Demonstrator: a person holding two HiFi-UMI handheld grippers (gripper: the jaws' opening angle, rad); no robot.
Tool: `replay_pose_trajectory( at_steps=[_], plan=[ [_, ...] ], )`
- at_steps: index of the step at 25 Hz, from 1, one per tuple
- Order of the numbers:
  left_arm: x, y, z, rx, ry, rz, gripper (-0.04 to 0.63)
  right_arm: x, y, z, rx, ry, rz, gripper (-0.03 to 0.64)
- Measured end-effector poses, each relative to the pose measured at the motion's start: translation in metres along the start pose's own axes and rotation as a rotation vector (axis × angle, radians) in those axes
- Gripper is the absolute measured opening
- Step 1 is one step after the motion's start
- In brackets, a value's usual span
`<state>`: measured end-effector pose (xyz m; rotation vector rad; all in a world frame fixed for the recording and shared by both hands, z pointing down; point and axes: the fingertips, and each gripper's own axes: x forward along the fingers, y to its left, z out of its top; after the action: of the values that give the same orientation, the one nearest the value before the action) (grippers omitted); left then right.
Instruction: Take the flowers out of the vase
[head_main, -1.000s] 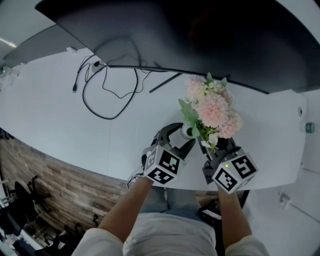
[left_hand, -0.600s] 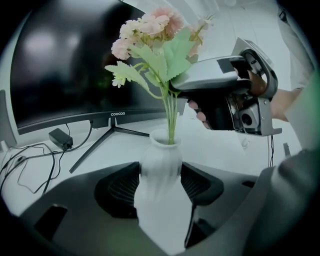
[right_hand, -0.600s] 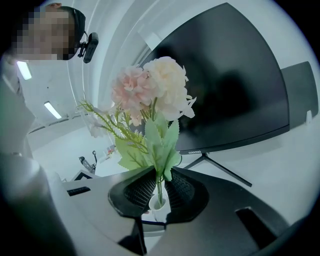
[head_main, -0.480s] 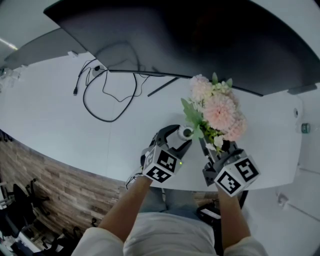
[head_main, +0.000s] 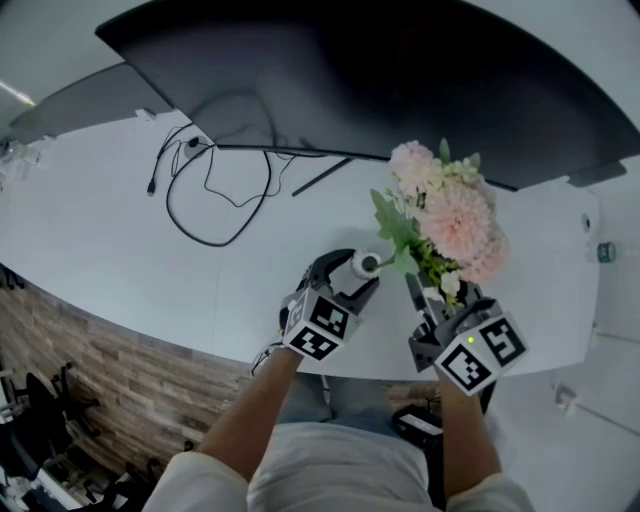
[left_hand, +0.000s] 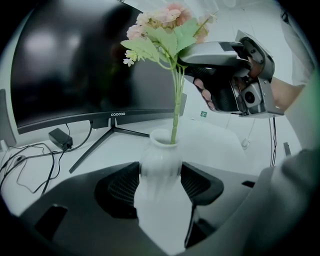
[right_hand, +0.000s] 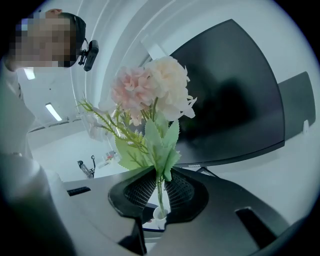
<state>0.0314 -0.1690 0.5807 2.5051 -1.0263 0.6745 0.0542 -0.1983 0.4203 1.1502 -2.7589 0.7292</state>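
Observation:
A small white vase (left_hand: 159, 170) stands on the white desk, and my left gripper (head_main: 352, 272) is shut on its body, one pad on each side. A bunch of pink and cream flowers (head_main: 450, 215) with green leaves rises from it, the green stem (left_hand: 175, 107) still reaching into the vase mouth (head_main: 368, 263). My right gripper (head_main: 428, 290) is shut on the stem just under the leaves (right_hand: 159, 150), and the vase mouth (right_hand: 159, 214) shows below between its jaws. In the left gripper view the right gripper (left_hand: 235, 75) hangs above the vase.
A large curved black monitor (head_main: 380, 70) stands behind the vase on its stand (left_hand: 107, 137). Black cables (head_main: 215, 180) and an adapter (left_hand: 60, 137) lie on the desk (head_main: 120, 250) to the left. The desk's front edge is close under my hands.
My right gripper has lifted the flowers, so the bunch sits higher and further right in the head view. The left gripper and vase have stayed put.

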Motion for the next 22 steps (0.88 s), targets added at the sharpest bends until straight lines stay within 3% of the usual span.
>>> replay_pose_trajectory(
  at_steps=[22],
  plan=[
    [0.0, -0.001, -0.003, 0.0, -0.002, 0.0, 0.262, -0.028, 0.009, 0.035, 0.008, -0.082, -0.005, 0.073]
  ],
)
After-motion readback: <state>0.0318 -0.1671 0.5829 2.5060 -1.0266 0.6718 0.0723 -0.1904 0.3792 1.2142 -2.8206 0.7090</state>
